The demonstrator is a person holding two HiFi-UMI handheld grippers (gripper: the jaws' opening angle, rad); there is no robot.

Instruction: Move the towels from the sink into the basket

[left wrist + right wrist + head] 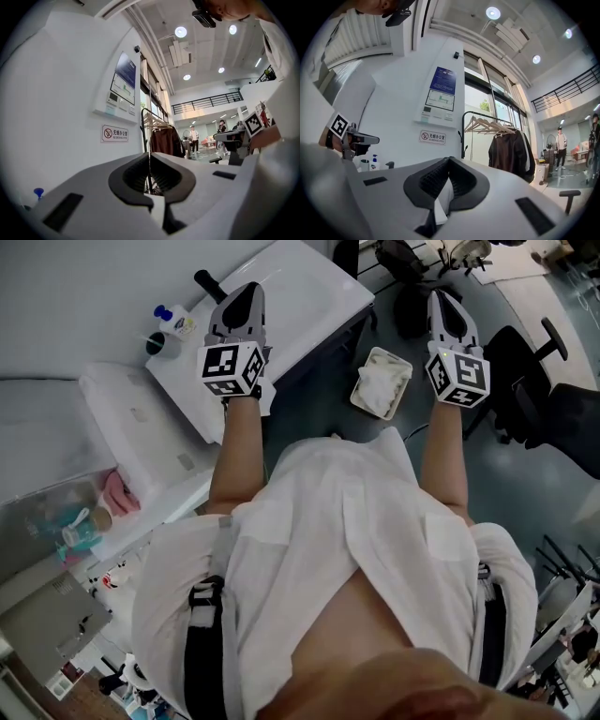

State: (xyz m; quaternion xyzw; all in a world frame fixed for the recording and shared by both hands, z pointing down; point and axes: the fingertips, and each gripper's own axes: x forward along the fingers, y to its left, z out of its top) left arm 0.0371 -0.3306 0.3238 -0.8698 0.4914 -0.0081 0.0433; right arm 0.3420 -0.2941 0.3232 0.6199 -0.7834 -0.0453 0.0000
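I hold both grippers up at chest height, pointing away from me. The left gripper [249, 292] hangs over the white sink [300, 287]; its jaws meet with nothing between them [149, 155]. My right gripper [439, 298] is out over the floor, to the right of the basket [360, 396], and its jaws are also shut and hold nothing [449, 160]. The pale basket sits on the dark floor beside the sink and holds white towels [382, 381]. No towel shows in the sink from here; its basin is mostly hidden behind the left gripper.
A black faucet [208, 284], a blue-capped soap bottle [173, 322] and a cup [159, 345] stand at the sink's left end. Black office chairs [534, 381] are at the right. A clothes rack with a dark jacket [508, 145] stands ahead by the wall.
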